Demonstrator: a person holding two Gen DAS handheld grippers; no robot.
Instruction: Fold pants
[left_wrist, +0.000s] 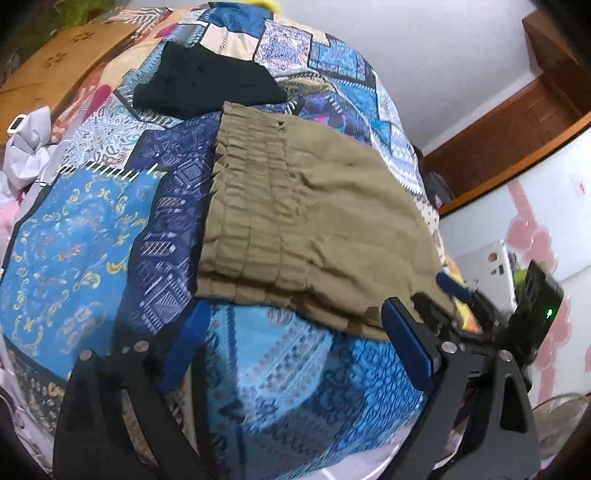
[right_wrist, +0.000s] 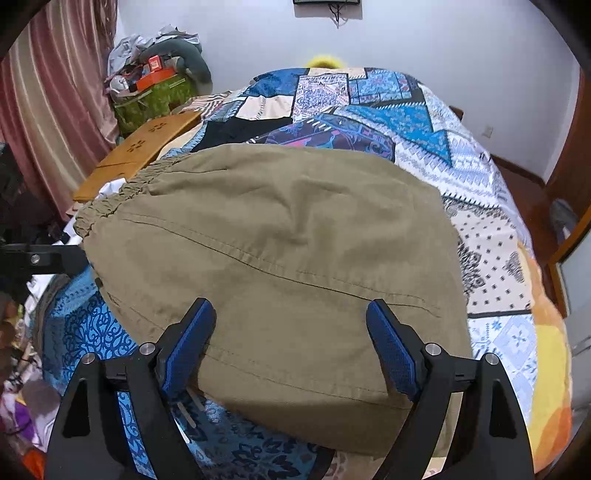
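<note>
The left black gripper with blue-padded fingers (left_wrist: 295, 332) tilts downward, jaws spread wide. The right black gripper with blue pads (right_wrist: 291, 332) (angled down too) gapes open, gripping nothing.

1. The pants (right_wrist: 280, 251) are plain olive-khaki.
2. The bedspread (left_wrist: 85, 236) is a patchwork of blue, navy, cream and white ornamental prints.
3. A black garment (left_wrist: 207, 85) lies on it.
4. The gripper pads (right_wrist: 188, 347) are blue.
5. The curtain (right_wrist: 55, 110) is striped pink.

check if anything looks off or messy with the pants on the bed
Nothing is damaged. The khaki pants lie folded on the patchwork bedspread, a bit wrinkled, their near edge slightly uneven. A dark garment sits apart behind them. Both grippers, left and right, are open, holding nothing.
</note>
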